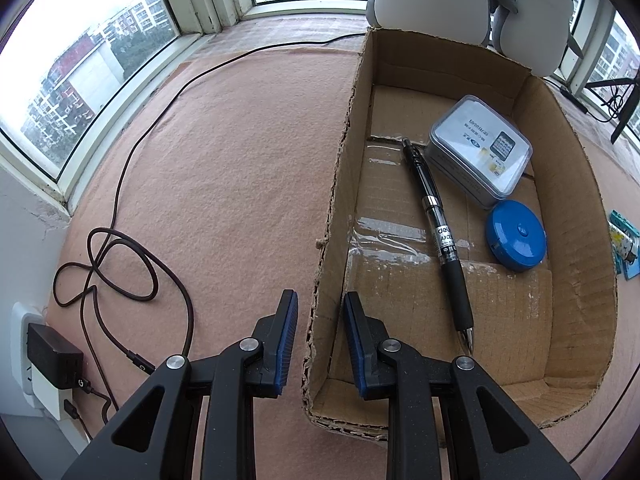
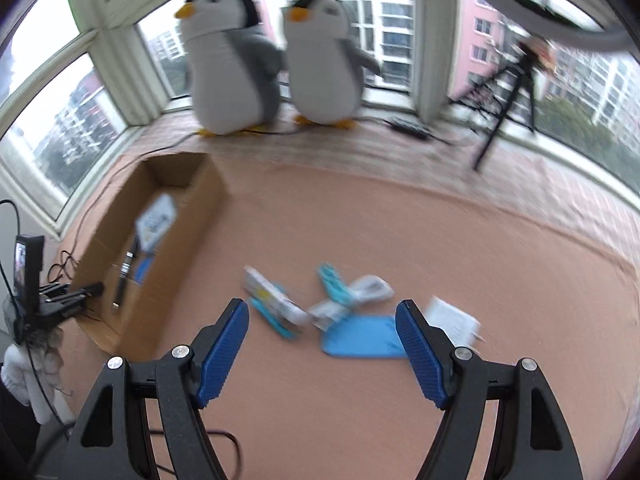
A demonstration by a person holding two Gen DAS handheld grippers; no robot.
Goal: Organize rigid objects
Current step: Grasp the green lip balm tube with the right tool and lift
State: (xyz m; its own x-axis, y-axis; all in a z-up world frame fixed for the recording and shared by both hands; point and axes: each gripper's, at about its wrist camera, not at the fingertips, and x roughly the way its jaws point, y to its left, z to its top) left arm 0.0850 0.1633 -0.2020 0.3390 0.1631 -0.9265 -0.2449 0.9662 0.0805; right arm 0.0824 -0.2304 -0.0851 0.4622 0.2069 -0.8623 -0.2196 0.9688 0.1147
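Blue pads of the left gripper (image 1: 320, 336) pinch the cardboard box (image 1: 576, 184) wall, pointing down. Right gripper (image 2: 322, 344) tilts down, fingers spread wide over small packets (image 2: 276, 300).

On the black pen (image 1: 438, 236) at your two o'clock you can read "deli" and part of "AXCE"; the tin's (image 1: 480, 150) label print is too small.
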